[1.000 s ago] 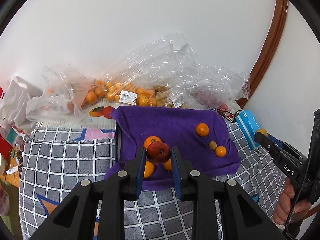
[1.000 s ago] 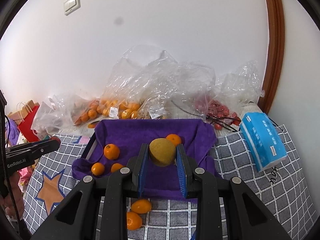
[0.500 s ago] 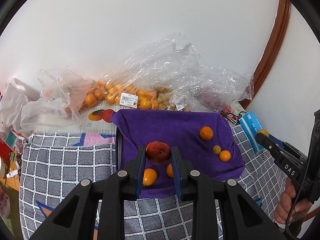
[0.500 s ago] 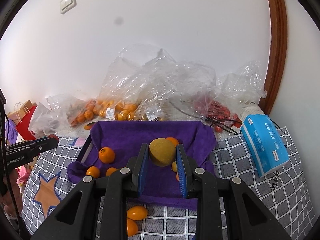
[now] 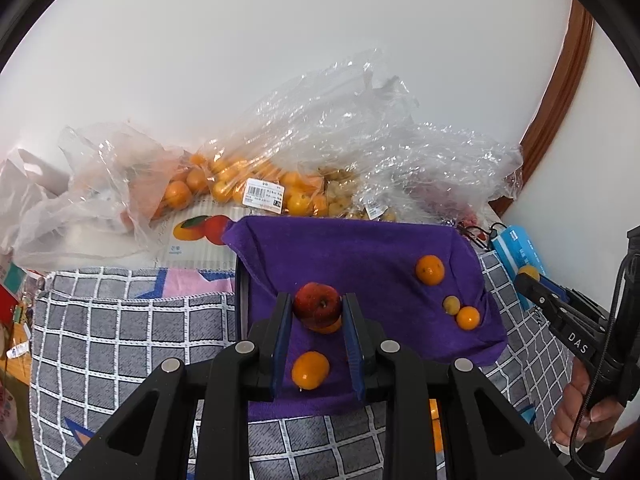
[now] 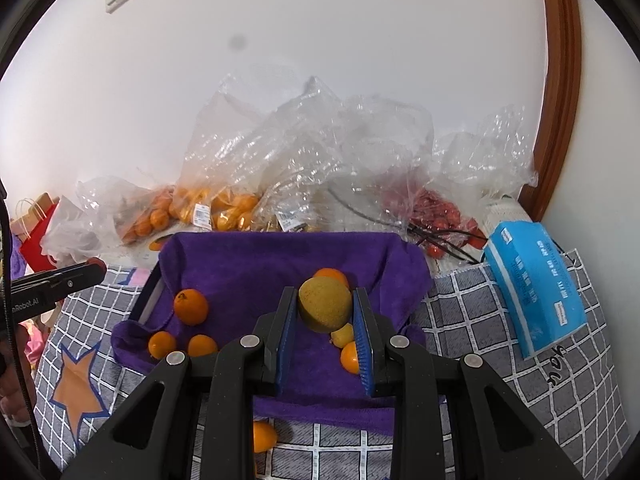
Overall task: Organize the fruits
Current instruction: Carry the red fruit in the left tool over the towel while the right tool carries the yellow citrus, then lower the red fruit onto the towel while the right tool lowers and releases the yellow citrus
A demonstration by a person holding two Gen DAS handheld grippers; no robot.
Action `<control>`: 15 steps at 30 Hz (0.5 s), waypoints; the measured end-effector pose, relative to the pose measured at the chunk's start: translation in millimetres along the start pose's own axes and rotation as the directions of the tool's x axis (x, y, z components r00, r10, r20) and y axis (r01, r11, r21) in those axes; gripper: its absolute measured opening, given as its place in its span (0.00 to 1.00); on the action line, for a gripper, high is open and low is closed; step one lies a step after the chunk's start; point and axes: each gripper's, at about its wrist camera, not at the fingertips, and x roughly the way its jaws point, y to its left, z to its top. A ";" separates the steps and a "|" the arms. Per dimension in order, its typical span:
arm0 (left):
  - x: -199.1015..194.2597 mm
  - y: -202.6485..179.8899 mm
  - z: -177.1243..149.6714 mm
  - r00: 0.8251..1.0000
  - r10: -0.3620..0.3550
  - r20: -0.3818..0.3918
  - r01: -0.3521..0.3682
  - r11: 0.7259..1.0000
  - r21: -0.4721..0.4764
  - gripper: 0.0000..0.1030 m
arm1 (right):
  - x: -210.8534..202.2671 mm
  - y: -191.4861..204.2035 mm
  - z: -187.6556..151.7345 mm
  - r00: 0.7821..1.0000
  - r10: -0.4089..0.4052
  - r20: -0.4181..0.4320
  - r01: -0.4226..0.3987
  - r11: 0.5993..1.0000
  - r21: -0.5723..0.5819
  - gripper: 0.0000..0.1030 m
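Both grippers carry one fruit each above the purple cloth, likely for sorting.

Left wrist view: left gripper (image 5: 317,314) is clamped on a red apple (image 5: 318,305), held over the purple cloth (image 5: 360,256) near an orange (image 5: 310,370). Right wrist view: right gripper (image 6: 325,314) is clamped on a yellow-green pear (image 6: 325,309), above small oranges (image 6: 191,306) on the cloth; one orange (image 6: 264,436) lies off it.

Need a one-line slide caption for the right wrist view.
Right gripper holds a yellow-green fruit over the purple cloth scattered with oranges.

Purple cloth (image 6: 256,264) – matt, fuzzy; bags (image 6: 312,152) – glossy clear plastic (crinkled); apple (image 5: 318,301) shiny.
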 end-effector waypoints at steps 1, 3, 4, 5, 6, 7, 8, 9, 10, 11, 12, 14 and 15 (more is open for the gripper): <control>4.9 0.3 -0.7 1.000 -0.002 -0.009 0.002 1.000 -0.001 0.23 | 3.9 -0.9 -0.6 1.000 0.000 -0.007 0.000 1.000 0.000 0.26; 12.8 -0.1 -2.2 1.000 -0.003 -0.025 0.003 1.000 -0.003 0.23 | 13.8 -2.7 -2.3 1.000 -0.003 -0.024 0.003 1.000 0.000 0.26; 16.9 -0.5 -3.2 0.999 -0.004 -0.033 0.004 1.000 -0.003 0.23 | 18.8 -3.8 -3.2 0.999 -0.004 -0.032 0.004 1.000 -0.001 0.26; 20.8 -1.2 -4.2 0.999 -0.005 -0.040 0.005 1.000 -0.002 0.23 | 22.9 -4.5 -3.6 0.999 -0.006 -0.037 0.006 1.000 -0.002 0.26; 24.4 -2.1 -4.9 0.999 -0.007 -0.047 0.007 1.000 -0.001 0.23 | 26.2 -5.0 -4.1 0.999 -0.008 -0.042 0.007 1.000 -0.004 0.26; 28.7 -3.1 -5.6 0.998 -0.007 -0.054 0.007 1.000 0.001 0.23 | 29.4 -5.6 -4.6 0.999 -0.009 -0.046 0.009 1.000 -0.004 0.26; 32.2 -4.1 -6.6 0.998 -0.006 -0.060 0.006 1.000 0.003 0.23 | 34.3 -7.1 -5.3 0.999 -0.008 -0.052 0.008 1.000 -0.003 0.26; 35.7 -5.5 -7.7 0.998 -0.002 -0.065 0.002 1.000 0.008 0.23 | 37.8 -8.0 -6.0 0.998 -0.007 -0.057 0.007 1.000 -0.001 0.26; 39.3 -7.2 -9.0 0.998 0.004 -0.069 -0.003 1.000 0.017 0.23 | 41.8 -8.7 -6.5 0.998 -0.006 -0.062 0.007 1.000 0.001 0.26; 43.5 -9.0 -10.2 0.997 0.008 -0.074 -0.006 1.000 0.027 0.23 | 46.8 -10.2 -7.5 0.998 -0.006 -0.069 0.006 1.000 0.003 0.26; 46.8 -10.4 -11.5 0.997 0.009 -0.081 -0.007 0.999 0.033 0.23 | 50.5 -10.8 -8.2 0.997 -0.005 -0.074 0.005 1.000 0.004 0.26; 54.4 -11.5 -14.1 0.995 0.006 -0.099 -0.002 0.999 0.037 0.23 | 58.9 -12.0 -9.8 0.996 -0.004 -0.086 0.005 1.000 0.006 0.26; 57.5 -11.7 -15.6 0.994 0.004 -0.106 -0.001 0.999 0.037 0.23 | 63.8 -12.5 -11.0 0.996 -0.005 -0.094 0.006 1.000 0.007 0.26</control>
